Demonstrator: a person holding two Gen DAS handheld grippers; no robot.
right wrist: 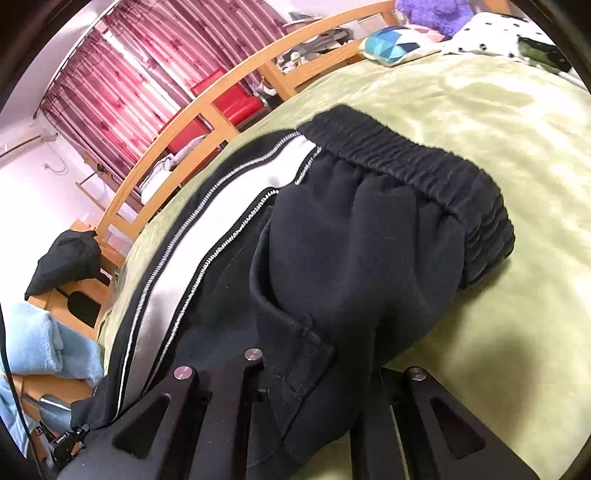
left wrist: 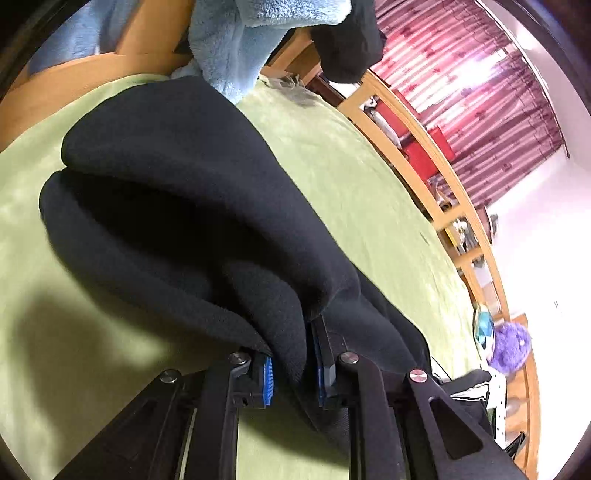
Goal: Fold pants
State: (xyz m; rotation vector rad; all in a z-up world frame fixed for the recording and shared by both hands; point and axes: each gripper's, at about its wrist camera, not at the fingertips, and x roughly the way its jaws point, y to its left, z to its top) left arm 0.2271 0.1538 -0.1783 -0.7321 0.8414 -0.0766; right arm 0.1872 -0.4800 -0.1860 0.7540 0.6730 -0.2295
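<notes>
Black fleece pants [left wrist: 177, 192] lie on a pale green bed cover [left wrist: 351, 177]. In the left wrist view both leg ends stretch away, and my left gripper [left wrist: 293, 373] is shut on a fold of the black cloth between its blue pads [left wrist: 267, 373]. In the right wrist view the pants [right wrist: 362, 258] show an elastic waistband [right wrist: 417, 166] and a white side stripe [right wrist: 207, 236]. My right gripper [right wrist: 317, 387] is shut on the pants near the pocket edge. Its fingertips are buried under the cloth.
A wooden bed rail [left wrist: 436, 162] runs along the far side, with dark red curtains [right wrist: 147, 62] behind it. A light blue fleece blanket [left wrist: 236, 40] and a dark garment [left wrist: 347, 40] hang at the bed's end. A purple plush toy [right wrist: 436, 13] and pillows sit at the head.
</notes>
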